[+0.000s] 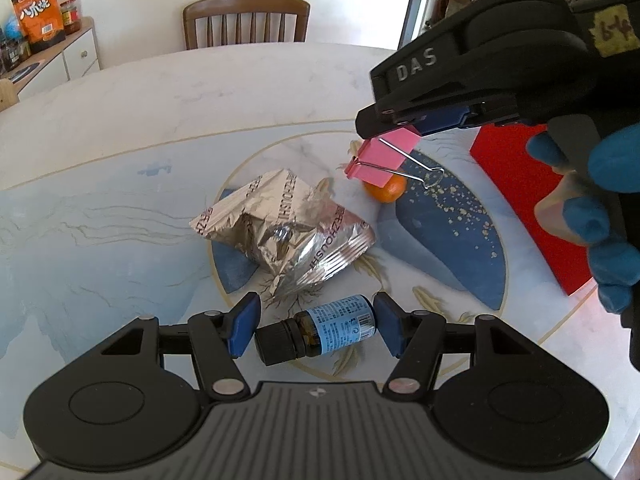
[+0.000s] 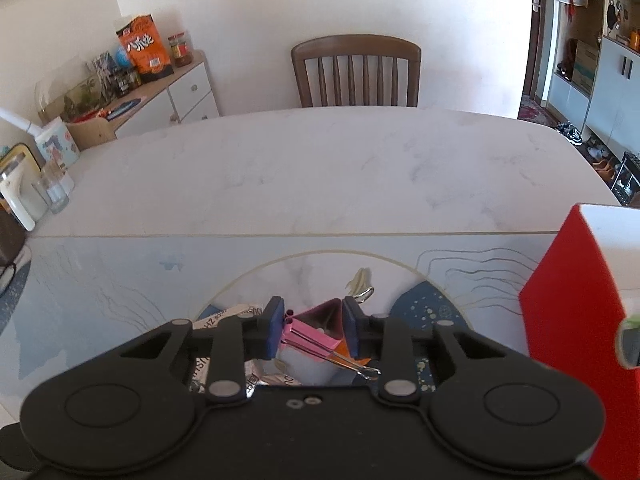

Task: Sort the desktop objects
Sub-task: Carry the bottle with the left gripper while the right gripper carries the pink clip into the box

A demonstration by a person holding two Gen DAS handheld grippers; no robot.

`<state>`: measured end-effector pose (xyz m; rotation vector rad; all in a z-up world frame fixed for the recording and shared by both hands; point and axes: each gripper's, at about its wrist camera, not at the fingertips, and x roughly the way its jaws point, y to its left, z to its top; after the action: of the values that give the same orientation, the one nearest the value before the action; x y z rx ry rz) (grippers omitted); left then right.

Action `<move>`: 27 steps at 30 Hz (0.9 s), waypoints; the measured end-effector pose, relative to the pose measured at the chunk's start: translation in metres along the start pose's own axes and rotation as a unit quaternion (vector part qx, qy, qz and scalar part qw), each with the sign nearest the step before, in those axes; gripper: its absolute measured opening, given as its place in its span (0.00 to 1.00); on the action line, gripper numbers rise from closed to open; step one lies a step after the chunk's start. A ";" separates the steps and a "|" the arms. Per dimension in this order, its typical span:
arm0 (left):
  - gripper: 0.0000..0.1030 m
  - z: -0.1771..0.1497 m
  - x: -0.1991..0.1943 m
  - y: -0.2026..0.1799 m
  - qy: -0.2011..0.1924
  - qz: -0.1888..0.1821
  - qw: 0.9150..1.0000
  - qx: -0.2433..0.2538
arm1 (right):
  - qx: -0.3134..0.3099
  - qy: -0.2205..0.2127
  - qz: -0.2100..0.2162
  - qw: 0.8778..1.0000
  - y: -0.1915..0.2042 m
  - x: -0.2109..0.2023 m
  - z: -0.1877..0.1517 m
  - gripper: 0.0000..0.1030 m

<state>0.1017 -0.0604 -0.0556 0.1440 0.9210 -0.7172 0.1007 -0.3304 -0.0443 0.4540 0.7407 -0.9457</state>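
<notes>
Bare marble worktop point(image 2: 320, 168) is seen stretching clear toward the chair point(image 2: 356, 72) at 12 o'clock. "DAS" is read on the right gripper point(image 1: 396, 128), whose fingers are clenched on a pink binder clip point(image 1: 380, 160) lifted above an orange point(image 1: 388, 190). A blue-labelled bottle point(image 1: 320, 330) lies between the released fingers of the left gripper point(image 1: 316, 328), untouched; a foil packet point(image 1: 288, 232) lies at 12 o'clock from it.

Far table point(image 2: 320, 168) open — red box point(image 2: 572, 320) blocks right
</notes>
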 end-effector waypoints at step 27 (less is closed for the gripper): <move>0.59 0.039 -0.054 -0.048 -0.044 -0.034 0.998 0.025 | 0.025 -0.035 -0.001 0.999 -0.078 -0.108 -0.002 0.29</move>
<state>0.0772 -0.0856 0.0185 0.1247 0.8263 -0.8034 -0.0069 -0.3093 0.0314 0.4624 0.6551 -0.9789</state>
